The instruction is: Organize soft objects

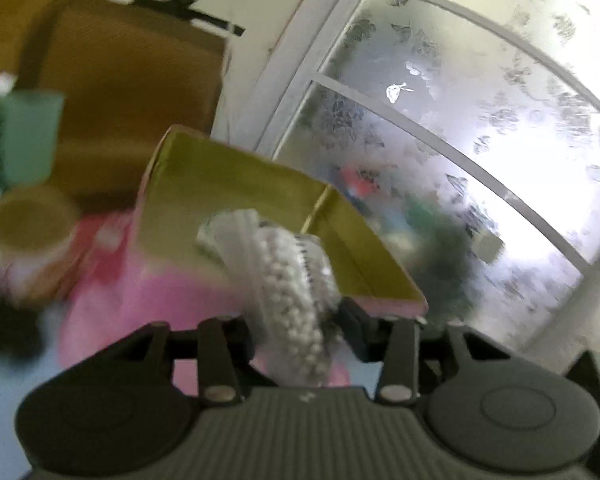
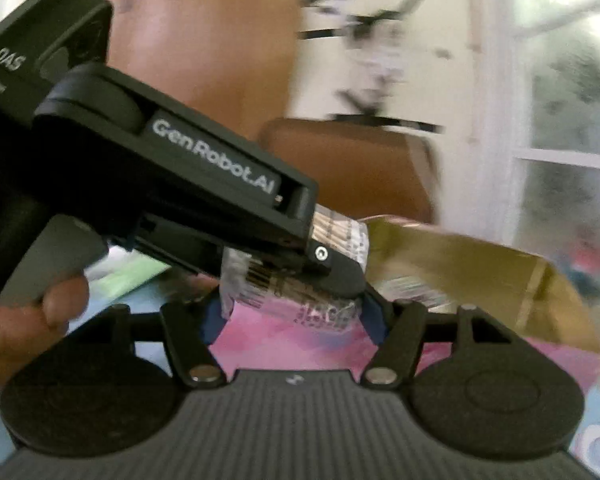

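My left gripper (image 1: 300, 320) pinches a clear plastic packet of small white beads (image 1: 288, 292); in the left wrist view the packet runs up from between the fingers and hangs over the open pink box (image 1: 148, 304), whose yellow-green inside (image 1: 228, 184) lies just behind it. The left wrist view alone shows the cluttered left side of the desk: a tape roll (image 1: 28, 232) near the box's left edge, a pale green cup (image 1: 30, 136) behind it, and a brown cardboard box (image 1: 140, 92) farther back. A frosted window (image 1: 460, 120) fills the right of that view.

The right wrist view gives what the other cannot: my left gripper (image 2: 332, 276) seen from the side, crossing in from the upper left, with my hand (image 2: 40, 312) around its handle. My right gripper (image 2: 292, 316) stands spread, and the barcode-printed end of the same packet (image 2: 300, 296) sits between its fingers; blur keeps me from telling whether they touch it. Past that, the pink box's rim (image 2: 300, 340) and its gold flap (image 2: 480, 272) show, then a brown box (image 2: 352, 160) against the pale wall (image 2: 380, 60).
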`<state>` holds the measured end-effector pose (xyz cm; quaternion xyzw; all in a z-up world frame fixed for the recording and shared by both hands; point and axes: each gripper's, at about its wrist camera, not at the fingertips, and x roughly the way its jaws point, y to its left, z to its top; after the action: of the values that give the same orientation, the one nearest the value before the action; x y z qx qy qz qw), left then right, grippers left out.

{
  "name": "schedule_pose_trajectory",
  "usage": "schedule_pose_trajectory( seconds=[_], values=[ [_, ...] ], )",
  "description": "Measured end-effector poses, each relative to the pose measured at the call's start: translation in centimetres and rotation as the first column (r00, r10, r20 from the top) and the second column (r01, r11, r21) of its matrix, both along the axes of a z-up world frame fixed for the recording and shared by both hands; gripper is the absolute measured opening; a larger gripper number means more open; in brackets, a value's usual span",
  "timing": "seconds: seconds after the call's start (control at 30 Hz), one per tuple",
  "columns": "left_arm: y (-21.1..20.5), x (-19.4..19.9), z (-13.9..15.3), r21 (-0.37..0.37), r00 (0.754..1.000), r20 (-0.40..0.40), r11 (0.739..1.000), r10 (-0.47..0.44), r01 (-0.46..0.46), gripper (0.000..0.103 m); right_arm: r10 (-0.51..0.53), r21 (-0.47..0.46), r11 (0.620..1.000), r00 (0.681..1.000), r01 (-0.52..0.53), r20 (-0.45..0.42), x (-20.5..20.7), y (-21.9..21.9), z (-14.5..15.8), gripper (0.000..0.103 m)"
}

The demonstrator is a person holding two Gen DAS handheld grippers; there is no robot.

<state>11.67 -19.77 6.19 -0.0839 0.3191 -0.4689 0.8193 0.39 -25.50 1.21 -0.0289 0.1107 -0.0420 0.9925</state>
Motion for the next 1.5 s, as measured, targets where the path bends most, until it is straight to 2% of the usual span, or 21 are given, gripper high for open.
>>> schedule_pose_trajectory(
  seconds=[0.03,0.07,0.17,0.23,0.3,0.4,0.47,0.57,0.63,0.73,0.8,0.83,0.87,0.93,1.03,1.13,1.23,1.33,1.37,1.43,1.5],
  values=[
    [-1.8,0.7,0.5,0.021,0.999,0.017,0.999,0.032,-0.032,0.071,-0.046,0.014,0.999,0.999,0.046,0.008,0.8,-1.5,0.4,0.07],
    [-2.8,1.0,0.7,0.032,0.998,0.034,0.998,0.056,-0.057,0.078,-0.103,0.022,0.994,0.995,0.103,0.013,1.5,-2.8,0.6,0.073],
    [-4.1,1.3,0.7,0.047,0.994,0.055,0.995,0.09,-0.092,0.078,-0.25,0.073,0.965,0.967,0.253,-0.045,3.5,-6.6,0.7,0.081],
    [-2.4,0.7,0.3,0.025,0.994,0.06,0.995,0.091,-0.093,0.078,-0.267,0.146,0.952,0.963,0.27,-0.037,2.9,-8.1,0.6,0.083],
    [0.9,-0.2,-0.4,0.016,0.988,0.078,0.991,0.13,-0.131,0.078,-0.282,0.154,0.947,0.959,0.282,-0.021,2.3,-8.3,0.4,0.085],
    [7.4,-1.4,-1.7,-0.017,0.976,0.065,0.978,0.208,-0.208,0.078,-0.208,0.164,0.966,0.978,0.2,0.034,1.3,-6.8,0.6,0.081],
    [12.1,-2.3,-2.7,0.0,0.945,0.091,0.949,0.314,-0.315,0.078,-0.104,0.145,0.985,0.993,0.097,0.046,1.7,-4.5,0.9,0.062],
    [18.7,-3.3,-4.2,0.055,0.859,0.088,0.859,0.504,-0.509,0.076,0.141,0.144,0.98,0.99,-0.137,-0.021,3.9,-0.3,1.1,0.042],
    [22.1,-4.0,-5.2,0.084,0.787,0.099,0.783,0.609,-0.616,0.076,0.275,0.178,0.949,0.958,-0.258,-0.077,6.0,2.6,0.9,0.041],
    [25.2,-4.8,-6.3,0.09,0.706,0.095,0.7,0.702,-0.709,0.075,0.386,0.181,0.914,0.914,-0.362,-0.121,9.5,7.5,1.1,0.044],
    [27.1,-4.9,-6.3,0.018,0.69,0.04,0.69,0.723,-0.724,0.076,0.421,0.183,0.901,0.894,-0.393,-0.156,11.9,9.9,1.0,0.05],
    [27.3,-4.9,-6.3,0.008,0.68,0.041,0.68,0.732,-0.733,0.076,0.437,0.176,0.895,0.882,-0.409,-0.176,13.1,11.2,0.8,0.059],
    [27.4,-4.8,-6.3,0.003,0.679,0.037,0.679,0.733,-0.734,0.076,0.442,0.16,0.895,0.875,-0.416,-0.197,13.8,12.4,0.3,0.073],
    [27.5,-4.6,-6.3,-0.014,0.693,0.035,0.694,0.72,-0.72,0.076,0.427,0.116,0.904,0.87,-0.411,-0.246,15.3,14.1,-0.7,0.084],
    [27.6,-4.8,-6.3,-0.019,0.695,0.034,0.696,0.718,-0.718,0.076,0.416,0.092,0.908,0.853,-0.409,-0.314,16.3,15.2,-2.0,0.069],
    [28.2,-5.1,-6.5,-0.037,0.7,0.007,0.7,0.714,-0.714,0.076,0.412,0.12,0.911,0.856,-0.395,-0.312,14.4,14.4,-1.9,0.067],
    [28.5,-5.0,-6.9,-0.05,0.72,-0.027,0.718,0.694,-0.694,0.078,0.479,0.073,0.873,0.82,-0.482,-0.312,10.1,13.4,-1.7,0.068],
    [28.0,-5.1,-6.9,-0.054,0.763,-0.028,0.761,0.646,-0.646,0.086,0.549,0.025,0.811,0.746,-0.585,-0.376,5.9,11.8,-2.3,0.07],
    [27.5,-5.3,-6.8,-0.053,0.785,-0.019,0.784,0.619,-0.619,0.087,0.552,0.013,0.807,0.746,-0.59,-0.372,4.2,11.1,-2.5,0.075],
    [26.6,-5.5,-6.5,-0.04,0.817,0.009,0.816,0.577,-0.576,0.087,0.484,-0.022,0.852,0.802,-0.523,-0.35,1.3,9.5,-2.8,0.094],
    [25.4,-6.0,-6.4,-0.018,0.848,0.026,0.849,0.529,-0.528,0.086,0.413,-0.01,0.897,0.847,-0.441,-0.334,-0.4,7.9,-3.0,0.095]
  ],
)
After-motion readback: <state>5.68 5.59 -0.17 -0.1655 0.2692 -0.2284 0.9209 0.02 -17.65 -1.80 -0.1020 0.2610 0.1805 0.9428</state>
